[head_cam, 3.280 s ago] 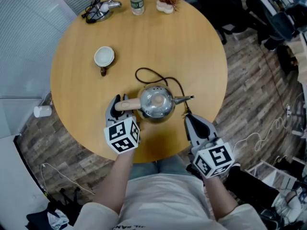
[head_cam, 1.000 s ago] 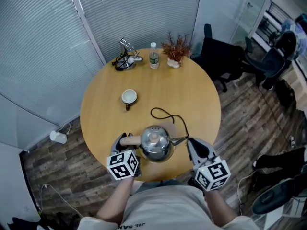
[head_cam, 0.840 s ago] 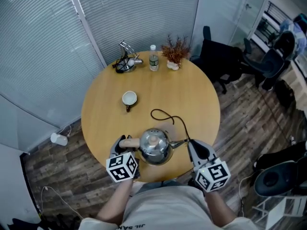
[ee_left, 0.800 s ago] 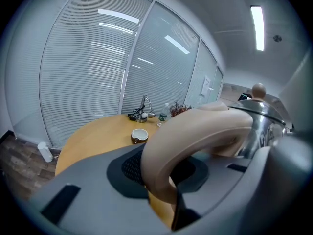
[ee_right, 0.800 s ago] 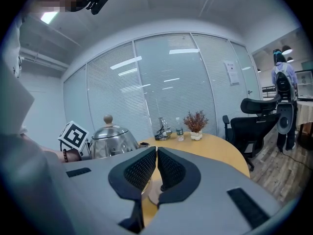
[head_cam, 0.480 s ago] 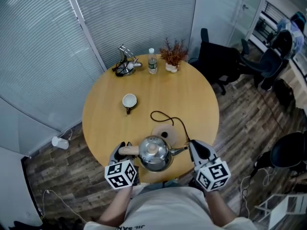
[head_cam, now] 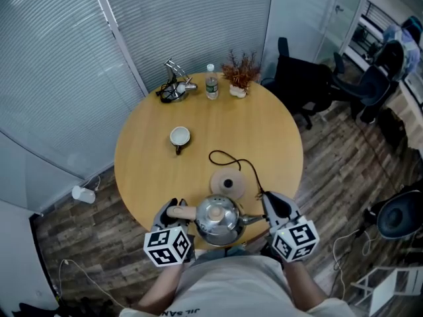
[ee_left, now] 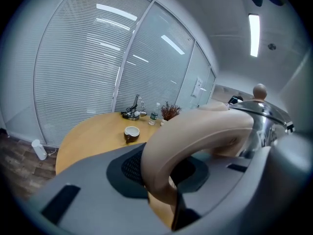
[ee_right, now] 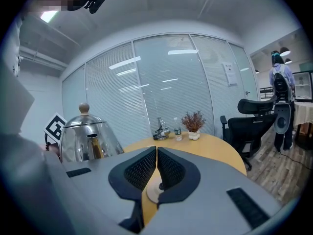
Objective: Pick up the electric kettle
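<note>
The pick-up looked largely done: the left claw (ee_left: 166, 180) was clenched on the kettle's beige handle (ee_left: 195, 141), its pads pressing the loop from either side, and the kettle (head_cam: 217, 220) sat over the near edge of the round surface (head_cam: 264, 131), close to the person's body and apart from its round base (head_cam: 227, 185). That base lay bare on the wood with its black cord (head_cam: 228, 157) curling away behind it, so the kettle was judged to be off its stand and carried in the one claw. What seemed left was little more than holding it steady or raising it further. The right claw (ee_right: 156, 168) had its pads closed together on nothing and hung just beside the kettle's spout (head_cam: 253, 218), taking no share of the load. Several things could not be settled. No view showed the kettle's underside, so how clear of the surface it was remained a guess. From the head view the left claw's tips were mostly covered by its own marker cube (head_cam: 168, 246) and by the handle. The left gripper view cut the kettle's steel body off at its right edge. Whether the spout's tip touched the right claw or only came near it was too small to tell.
</note>
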`<state>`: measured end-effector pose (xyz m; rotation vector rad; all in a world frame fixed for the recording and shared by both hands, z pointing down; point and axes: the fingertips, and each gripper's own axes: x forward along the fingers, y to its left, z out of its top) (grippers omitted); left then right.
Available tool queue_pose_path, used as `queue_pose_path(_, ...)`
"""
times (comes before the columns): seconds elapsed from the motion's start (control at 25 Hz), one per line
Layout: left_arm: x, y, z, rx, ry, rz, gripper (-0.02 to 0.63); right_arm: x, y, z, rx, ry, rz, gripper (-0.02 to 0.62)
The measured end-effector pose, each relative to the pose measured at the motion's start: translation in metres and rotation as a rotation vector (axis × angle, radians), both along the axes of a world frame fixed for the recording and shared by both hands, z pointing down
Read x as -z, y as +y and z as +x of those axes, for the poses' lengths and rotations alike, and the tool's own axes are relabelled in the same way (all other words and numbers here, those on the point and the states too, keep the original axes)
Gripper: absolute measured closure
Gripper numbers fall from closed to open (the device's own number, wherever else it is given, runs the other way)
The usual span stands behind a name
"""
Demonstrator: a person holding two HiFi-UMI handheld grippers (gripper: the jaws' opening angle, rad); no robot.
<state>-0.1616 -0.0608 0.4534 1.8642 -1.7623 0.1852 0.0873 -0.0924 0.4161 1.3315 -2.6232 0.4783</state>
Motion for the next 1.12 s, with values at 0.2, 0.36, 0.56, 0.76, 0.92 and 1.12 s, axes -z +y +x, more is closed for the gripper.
queue_pose_path(0.2,-0.001,0.001,0.001,-0.005,-0.007,0.0,0.514,-0.003,0.0,0.002,-0.001,-0.004,-0.01,0.561)
queue_pose_path(0.36,0.001,-0.002,0.0,-0.008,-0.001,0.007,0.514,-0.003,-0.001,0.001,0.01,0.026,-0.01,0.563)
queue_pose_path(0.56,0.003,-0.008,0.0,-0.015,-0.001,0.015,0.512,0.0,-0.005,0.005,-0.004,0.036,-0.002,0.563)
queue_pose_path(0.76,0.004,-0.013,0.0,-0.024,0.005,0.014,0.512,0.005,-0.009,0.008,-0.017,0.041,0.007,0.563)
queue_pose_path(0.92,0.006,-0.017,0.0,-0.029,0.003,0.017,0.512,0.004,-0.009,0.011,-0.029,0.042,0.007,0.563)
queue_pose_path(1.12,0.007,-0.021,0.0,-0.037,0.005,0.022,0.512,0.002,-0.008,0.013,-0.041,0.043,0.003,0.563)
